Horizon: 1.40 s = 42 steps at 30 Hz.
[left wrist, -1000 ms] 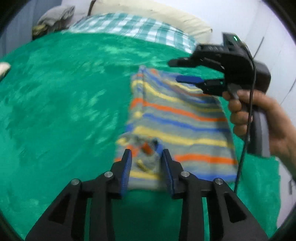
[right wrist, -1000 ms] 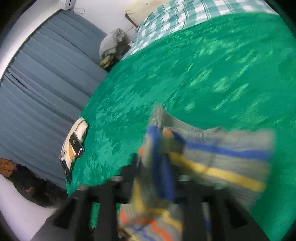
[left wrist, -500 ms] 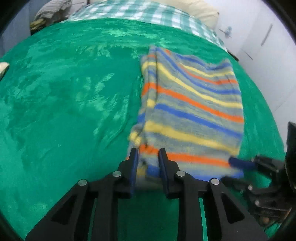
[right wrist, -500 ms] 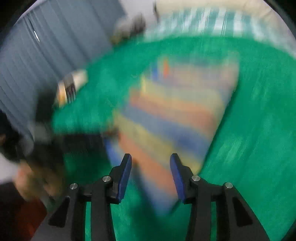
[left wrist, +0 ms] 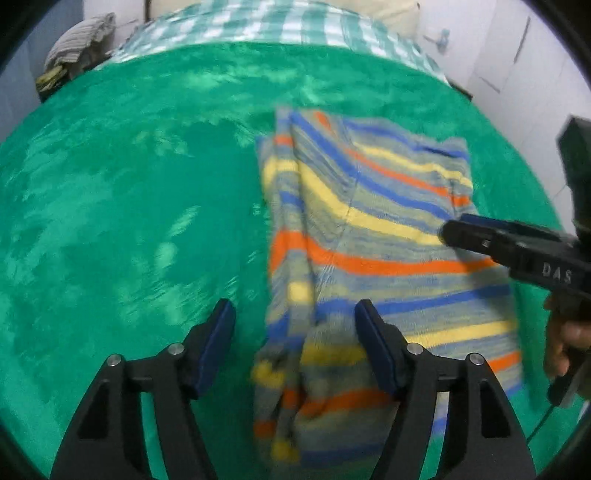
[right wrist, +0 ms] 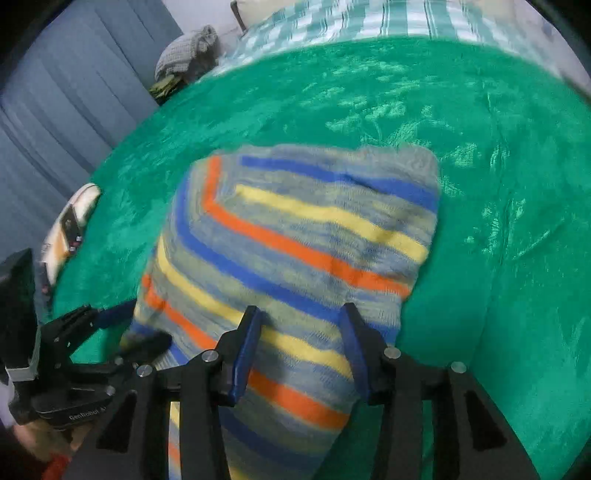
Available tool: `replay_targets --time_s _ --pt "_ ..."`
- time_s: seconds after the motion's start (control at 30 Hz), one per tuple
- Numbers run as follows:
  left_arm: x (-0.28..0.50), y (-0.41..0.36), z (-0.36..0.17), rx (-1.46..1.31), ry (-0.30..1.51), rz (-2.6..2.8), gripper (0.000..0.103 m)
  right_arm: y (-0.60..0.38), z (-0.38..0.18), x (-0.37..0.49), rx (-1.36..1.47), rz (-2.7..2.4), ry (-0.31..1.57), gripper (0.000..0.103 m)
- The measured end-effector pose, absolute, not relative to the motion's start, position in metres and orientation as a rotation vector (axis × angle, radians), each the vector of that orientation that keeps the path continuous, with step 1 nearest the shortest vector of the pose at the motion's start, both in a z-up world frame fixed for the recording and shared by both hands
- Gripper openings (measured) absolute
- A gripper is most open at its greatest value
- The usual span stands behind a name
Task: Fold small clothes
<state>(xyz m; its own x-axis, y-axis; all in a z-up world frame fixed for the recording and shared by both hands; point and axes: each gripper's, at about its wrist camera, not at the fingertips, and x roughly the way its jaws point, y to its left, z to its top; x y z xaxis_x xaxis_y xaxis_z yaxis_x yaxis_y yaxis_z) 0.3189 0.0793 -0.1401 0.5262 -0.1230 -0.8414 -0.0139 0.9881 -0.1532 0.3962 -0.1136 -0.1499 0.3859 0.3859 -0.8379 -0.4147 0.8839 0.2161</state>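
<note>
A small grey knit garment with blue, yellow and orange stripes (left wrist: 369, 236) lies folded on a green plush blanket (left wrist: 129, 192); it also fills the middle of the right wrist view (right wrist: 295, 236). My left gripper (left wrist: 295, 343) is open, its jaws wide apart over the garment's near left edge, holding nothing. My right gripper (right wrist: 301, 343) is open above the garment's near edge and holds nothing. The right gripper also shows at the right side of the left wrist view (left wrist: 517, 251). The left gripper shows at the lower left of the right wrist view (right wrist: 92, 332).
A green-and-white checked bedsheet (left wrist: 288, 26) and a pale pillow (left wrist: 388, 7) lie at the far end. A heap of grey clothes (right wrist: 188, 55) sits by blue curtains (right wrist: 55, 103). A flat pale object with a dark device on it (right wrist: 70, 225) rests at the blanket's left edge.
My right gripper let go of the garment's flap and swung down to its near edge. My left gripper, narrow around the near edge half a second ago, has opened wide.
</note>
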Motion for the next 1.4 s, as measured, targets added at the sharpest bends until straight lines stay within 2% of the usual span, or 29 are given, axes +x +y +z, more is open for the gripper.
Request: replay_targets --time_s 0.1,0.13,0.2,0.23,0.3,0.33,0.4,0.43,0.47,0.53,0.87,1.13,1.4 --pt "0.285 0.096 -0.124 -0.203 0.959 -0.103 0.091 -0.117 -0.115 0.351 -0.032 0.531 0.962 0.048" --pt "0.277 0.097 -0.127 -0.187 0.965 -0.088 0.095 -0.117 -0.110 0.330 -0.044 0.540 0.941 0.054" --pt "0.272 0.095 -0.151 -0.127 1.049 -0.046 0.095 -0.111 -0.120 0.298 -0.060 0.556 0.948 0.062" --pt "0.269 0.092 -0.160 -0.113 1.080 -0.034 0.095 -0.105 -0.141 0.286 -0.084 0.573 1.020 0.065" --pt "0.250 0.093 -0.152 -0.122 1.062 -0.015 0.094 -0.104 -0.167 0.264 -0.162 0.532 1.103 0.066" --pt "0.241 0.094 -0.141 -0.119 1.047 -0.005 0.096 -0.106 -0.160 0.245 -0.192 0.491 1.042 0.065" --pt "0.221 0.091 -0.117 -0.075 0.986 0.024 0.099 -0.113 -0.141 0.223 -0.152 0.499 1.002 0.077" --pt "0.210 0.090 -0.106 -0.052 0.958 0.032 0.100 -0.117 -0.128 0.210 -0.124 0.487 0.966 0.092" --pt "0.206 0.088 -0.101 -0.039 0.947 0.036 0.100 -0.120 -0.120 0.202 -0.116 0.468 0.934 0.099" --pt "0.201 0.083 -0.090 -0.021 0.930 0.037 0.100 -0.124 -0.101 0.187 -0.119 0.417 0.860 0.099" --pt "0.194 0.073 -0.075 0.030 0.892 0.032 0.100 -0.129 -0.077 0.187 -0.121 0.372 0.846 0.099" --pt "0.224 0.115 -0.096 -0.137 0.968 -0.024 0.100 -0.173 -0.096 0.226 0.049 0.295 0.918 0.099" --pt "0.185 0.090 -0.110 -0.087 0.975 -0.037 0.100 -0.179 -0.100 0.207 -0.082 0.100 0.933 0.099"
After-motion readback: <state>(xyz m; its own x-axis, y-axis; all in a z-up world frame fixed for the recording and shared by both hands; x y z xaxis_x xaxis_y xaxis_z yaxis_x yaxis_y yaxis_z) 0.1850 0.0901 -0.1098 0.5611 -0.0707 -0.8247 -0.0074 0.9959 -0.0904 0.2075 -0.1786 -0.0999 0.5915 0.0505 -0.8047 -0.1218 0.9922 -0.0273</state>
